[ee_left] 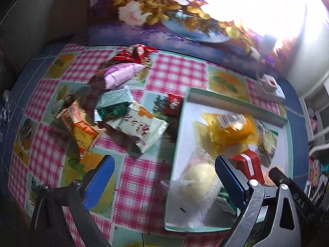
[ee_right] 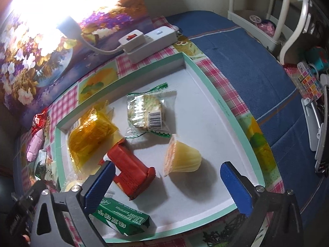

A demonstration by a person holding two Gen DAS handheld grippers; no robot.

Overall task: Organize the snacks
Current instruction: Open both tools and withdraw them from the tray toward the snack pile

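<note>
Along the bottom edge of the right wrist view, the right tool (ee_right: 166, 177) stands wide, its blue pads apart with nothing pressed between them. Just under its left pad lies a green packet (ee_right: 121, 220), and above that a red packet (ee_right: 131, 175) lies aslant on the white floor of the tray (ee_right: 242, 135). Between the pads, toward the middle of the frame, a yellow jelly cup (ee_right: 183, 158) lies on its side. Higher up sit a clear-wrapped round biscuit (ee_right: 146, 111) and, left of it, an amber-wrapped snack (ee_right: 90, 135). Past the tray's far wall, at upper middle, a white power strip (ee_right: 150, 41) rests on the checked cloth.

At the bottom of the left wrist view, the left tool (ee_left: 164, 177) is likewise wide and holds nothing; its right pad hangs over the tray's near left part, above a pale round snack in clear wrap (ee_left: 197, 177). Left of the tray, on the desk (ee_left: 176, 72), a loose pile of packets remains: an orange packet (ee_left: 82, 129), a white packet (ee_left: 141, 127), a mint packet (ee_left: 115, 100), a pink packet (ee_left: 121, 74) and a red wrapper (ee_left: 133, 53) farthest up.
</note>
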